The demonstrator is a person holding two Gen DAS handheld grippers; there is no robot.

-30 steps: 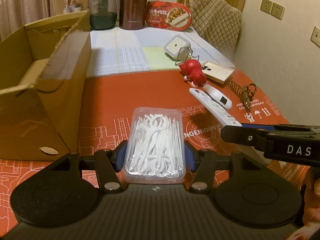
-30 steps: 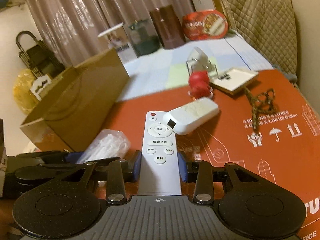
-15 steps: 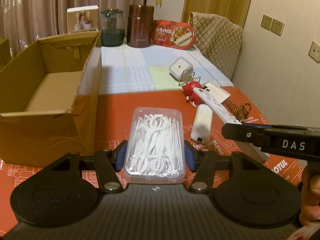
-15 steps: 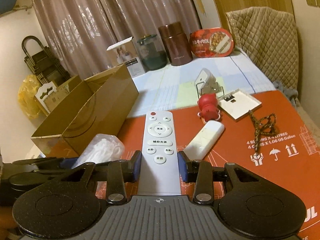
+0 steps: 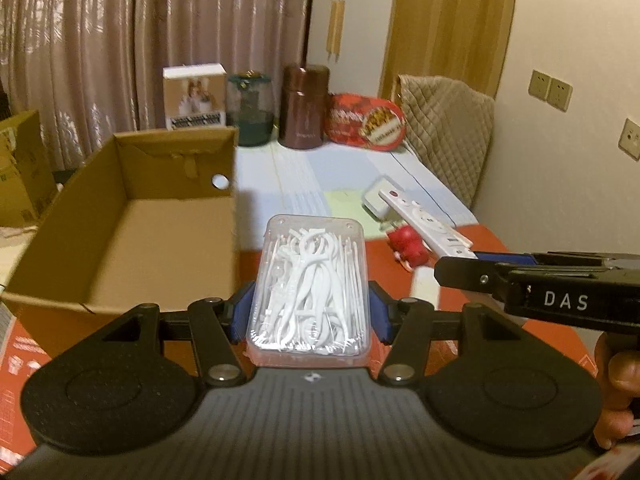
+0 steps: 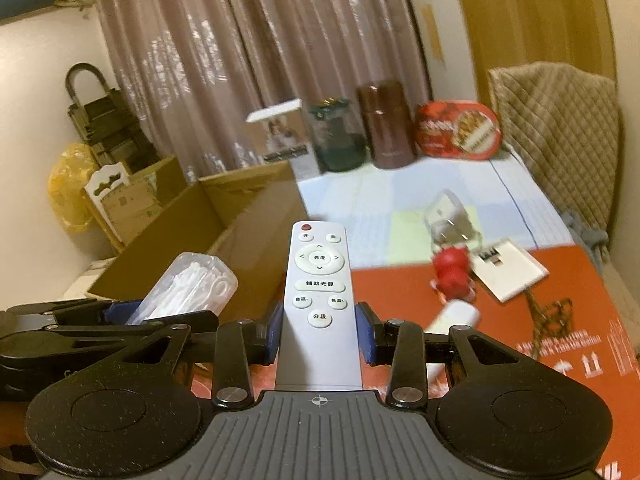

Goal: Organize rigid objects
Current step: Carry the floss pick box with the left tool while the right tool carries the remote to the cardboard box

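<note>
My left gripper [image 5: 308,312] is shut on a clear plastic box of white floss picks [image 5: 310,280] and holds it in the air, just right of the open cardboard box [image 5: 132,232]. My right gripper [image 6: 320,328] is shut on a white remote control [image 6: 319,292], also lifted. The remote shows in the left wrist view [image 5: 428,224], sticking out of the right gripper [image 5: 472,264]. The floss box and left gripper show at the left of the right wrist view [image 6: 188,288], in front of the cardboard box [image 6: 224,220].
On the red mat [image 6: 560,320] lie a red figure [image 6: 452,272], a small white device [image 6: 452,316], a white card [image 6: 508,272] and a brown cord [image 6: 548,312]. A white adapter [image 6: 448,216], jars, a red tin [image 6: 456,128] and a photo box stand behind.
Both grippers have risen with their objects and moved towards the cardboard box, whose inside now shows in the left wrist view. The small white device stays on the mat.
</note>
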